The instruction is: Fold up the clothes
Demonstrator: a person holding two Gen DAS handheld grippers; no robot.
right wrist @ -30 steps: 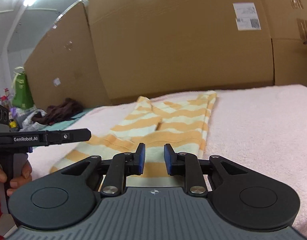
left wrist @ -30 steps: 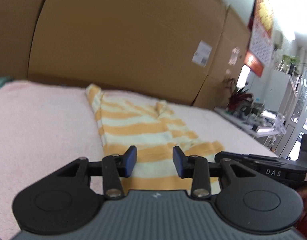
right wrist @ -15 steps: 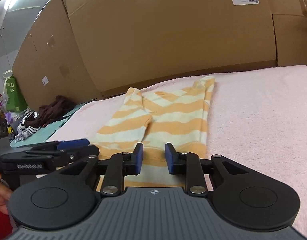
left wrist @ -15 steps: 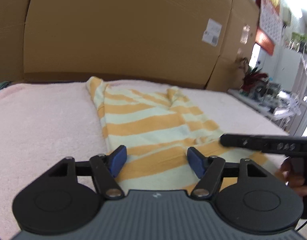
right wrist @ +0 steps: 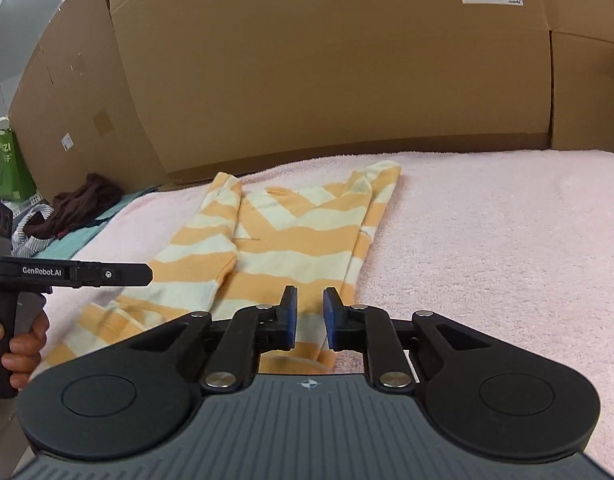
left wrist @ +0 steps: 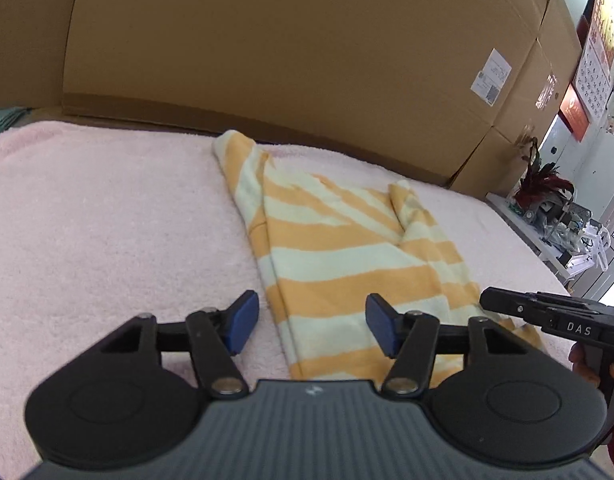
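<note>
Both grippers have drawn back toward the near hem of the striped garment [left wrist: 347,264], which lies flat on the pink towel [left wrist: 107,216]. Left gripper [left wrist: 313,326] — jaws apart and closing, gripping nothing. Right gripper [right wrist: 309,316] — narrowly parted, closing, hovering above the hem.

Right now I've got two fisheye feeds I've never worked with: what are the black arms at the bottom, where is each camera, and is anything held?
Each camera rides on a hand-held gripper and looks out along its jaws. The left gripper has wide jaws, now closing, over the near edge of the striped top. The right gripper has narrow jaws, also closing, with nothing pinched. The top lies partly folded on a pink towel, with cardboard behind. Neither gripper holds anything.
</note>
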